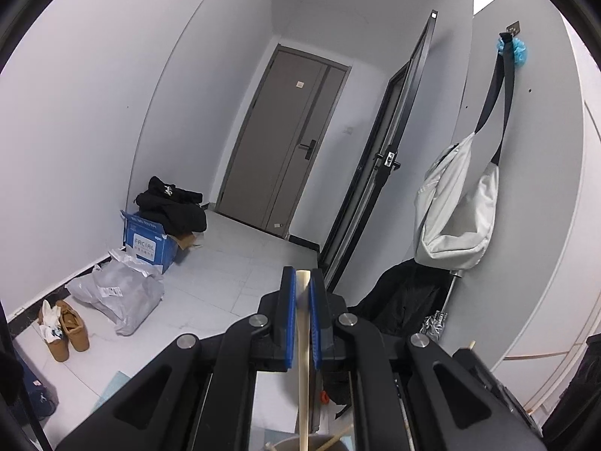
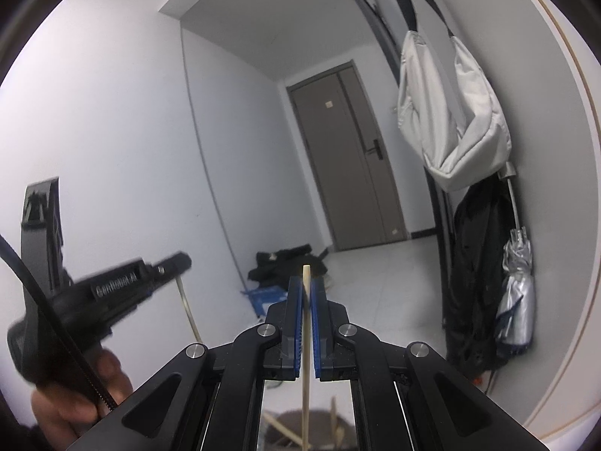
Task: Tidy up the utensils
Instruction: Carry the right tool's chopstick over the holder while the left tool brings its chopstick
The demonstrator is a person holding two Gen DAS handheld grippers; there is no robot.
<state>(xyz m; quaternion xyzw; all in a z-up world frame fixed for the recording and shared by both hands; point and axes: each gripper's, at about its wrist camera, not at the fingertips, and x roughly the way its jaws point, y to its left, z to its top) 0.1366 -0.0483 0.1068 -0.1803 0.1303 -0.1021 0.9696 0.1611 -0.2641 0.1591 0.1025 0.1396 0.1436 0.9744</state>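
step: carrying utensils, judged | left gripper (image 1: 300, 293) clamped on a flat wooden utensil (image 1: 302, 357) | right gripper (image 2: 307, 300) clamped on a thin chopstick (image 2: 306, 334) | next: lower both into the holder (image 2: 300, 419) beneath | only right view shows the hand (image 2: 75, 394) | far: door (image 1: 285, 150)

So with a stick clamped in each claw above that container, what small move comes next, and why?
Probably lift both a little higher. The left claw grips a wooden utensil handle and the right claw a thin stick, and both run down into the grey container, so neither looks clear of its rim.
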